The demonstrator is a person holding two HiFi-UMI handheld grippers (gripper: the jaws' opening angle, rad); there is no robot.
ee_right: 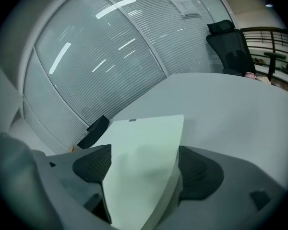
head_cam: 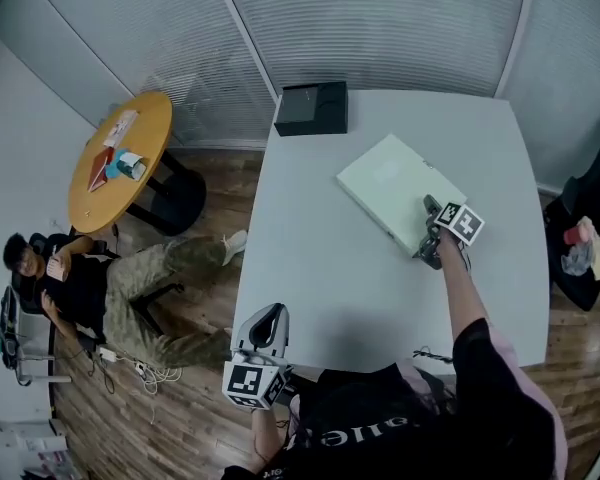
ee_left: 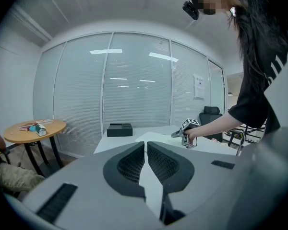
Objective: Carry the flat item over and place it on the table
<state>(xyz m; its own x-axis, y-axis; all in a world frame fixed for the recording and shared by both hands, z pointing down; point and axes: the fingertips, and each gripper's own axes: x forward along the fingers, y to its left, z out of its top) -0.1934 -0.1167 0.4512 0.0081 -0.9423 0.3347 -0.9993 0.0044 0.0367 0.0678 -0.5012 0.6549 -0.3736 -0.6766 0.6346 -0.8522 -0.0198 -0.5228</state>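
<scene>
The box [head_cam: 395, 188] lies flat on the bench [head_cam: 320, 268] between the wide-spread, seemingly slack jaws of the right tool [ee_right: 143, 163]; the left tool [ee_left: 146, 150] is closed and empty, so the right likely just needs backing off.

We see a room walled by tall glass panels [head_cam: 380, 18] with closed blinds, bright light strips [ee_left: 108, 51] reflected in them, and a wood-plank floor [head_cam: 225, 178] below. A large pale worktop [head_cam: 380, 288] fills the middle, with a round wooden side table [head_cam: 90, 203] off to its left. We also find a black office chair [ee_right: 230, 47] beyond the far corner.
</scene>
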